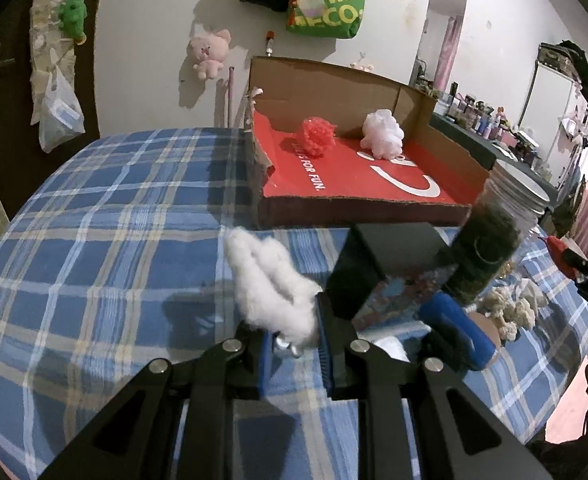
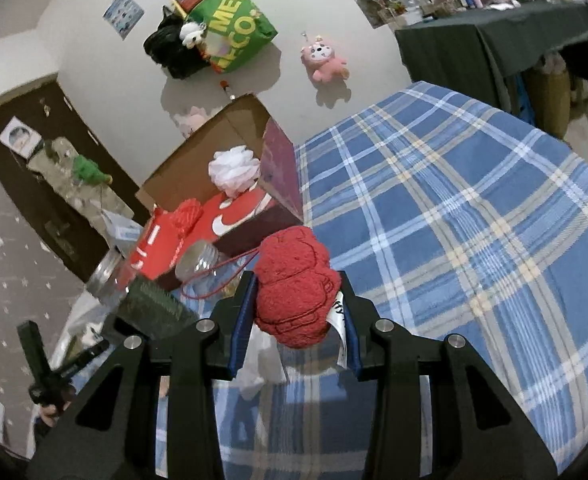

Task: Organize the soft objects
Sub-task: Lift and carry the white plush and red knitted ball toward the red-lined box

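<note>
My left gripper (image 1: 294, 344) is shut on a white fluffy plush keychain (image 1: 269, 284), held above the blue plaid bed cover (image 1: 105, 216). My right gripper (image 2: 298, 320) is shut on a red plush toy (image 2: 296, 284) with a white tag and a red cord. A cardboard box (image 1: 334, 76) with a red floor lies ahead in the left wrist view; it holds a red pom-pom (image 1: 318, 136) and a white pom-pom (image 1: 382, 134). The box (image 2: 229, 136) also shows in the right wrist view, with the white pom-pom (image 2: 233, 170) and the red pom-pom (image 2: 187, 212) inside.
A clear jar (image 1: 490, 240) with dark green filling, a black box (image 1: 378, 264) and beige pom-poms (image 1: 510, 308) lie to the right. A red glue gun (image 1: 562, 252) is at the far right. Plush toys and a green bag (image 1: 328, 0) hang on the wall. A cluttered table (image 2: 494, 40) stands beyond the bed.
</note>
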The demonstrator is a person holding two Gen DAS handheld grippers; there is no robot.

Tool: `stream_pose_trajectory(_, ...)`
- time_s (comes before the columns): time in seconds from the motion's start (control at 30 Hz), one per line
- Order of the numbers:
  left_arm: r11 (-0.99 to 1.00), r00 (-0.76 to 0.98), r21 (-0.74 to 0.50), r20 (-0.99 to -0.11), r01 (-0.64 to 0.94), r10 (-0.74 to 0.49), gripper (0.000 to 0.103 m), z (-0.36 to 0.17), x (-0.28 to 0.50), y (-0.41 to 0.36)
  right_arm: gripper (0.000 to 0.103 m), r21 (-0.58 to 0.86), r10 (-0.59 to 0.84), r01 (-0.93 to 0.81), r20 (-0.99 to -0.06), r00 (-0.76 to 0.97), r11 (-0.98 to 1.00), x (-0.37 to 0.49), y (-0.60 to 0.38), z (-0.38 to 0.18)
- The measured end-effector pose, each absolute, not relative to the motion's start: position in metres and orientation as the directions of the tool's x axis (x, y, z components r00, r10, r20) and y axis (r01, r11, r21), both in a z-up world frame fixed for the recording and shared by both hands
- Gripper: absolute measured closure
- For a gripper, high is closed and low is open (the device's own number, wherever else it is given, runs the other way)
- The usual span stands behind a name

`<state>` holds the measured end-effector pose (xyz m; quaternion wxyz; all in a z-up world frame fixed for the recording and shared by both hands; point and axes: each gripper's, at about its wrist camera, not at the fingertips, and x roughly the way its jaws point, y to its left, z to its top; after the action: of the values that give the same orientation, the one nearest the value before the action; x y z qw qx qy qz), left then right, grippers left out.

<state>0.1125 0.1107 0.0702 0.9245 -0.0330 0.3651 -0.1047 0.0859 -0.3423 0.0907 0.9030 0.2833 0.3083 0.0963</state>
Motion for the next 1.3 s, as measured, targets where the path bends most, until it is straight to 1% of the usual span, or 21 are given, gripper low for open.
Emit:
stream_pose_trajectory(0.2, 0.962, 0.679, -0.164, -0.683, 0.217, -0.269, 0.083, 0.066, 0.13, 0.113, 0.066, 0.635, 0.392, 0.005, -0.483, 0.783, 0.772, 0.102, -0.351, 0.088)
stream_pose_trajectory(0.3, 0.957, 0.661, -0.169, -0.694, 0.236, -0.285, 0.083, 0.064, 0.14, 0.112, 0.066, 0.681, 0.443, -0.008, -0.468, 0.764, 0.732, 0.112, -0.352, 0.086)
stream_pose_trajectory(0.57, 0.943, 0.628, -0.196, -0.707, 0.27, -0.326, 0.083, 0.063, 0.159, 0.112, 0.066, 0.718, 0.525, -0.053, -0.455, 0.719, 0.695, 0.136, -0.34, 0.085)
stream_pose_trajectory(0.87, 0.928, 0.618, -0.185, -0.702, 0.323, -0.355, 0.083, 0.072, 0.17, 0.108, 0.066, 0.716, 0.569, -0.097, -0.457, 0.684, 0.691, 0.157, -0.329, 0.091)
stream_pose_trajectory(1.1, 0.907, 0.621, -0.196, -0.673, 0.374, -0.401, 0.083, 0.084, 0.175, 0.107, 0.066, 0.675, 0.586, -0.165, -0.463, 0.665, 0.72, 0.163, -0.314, 0.102)
stream_pose_trajectory(1.3, 0.899, 0.616, -0.196, -0.669, 0.393, -0.415, 0.083, 0.09, 0.185, 0.101, 0.066, 0.643, 0.588, -0.193, -0.483, 0.649, 0.741, 0.178, -0.306, 0.11)
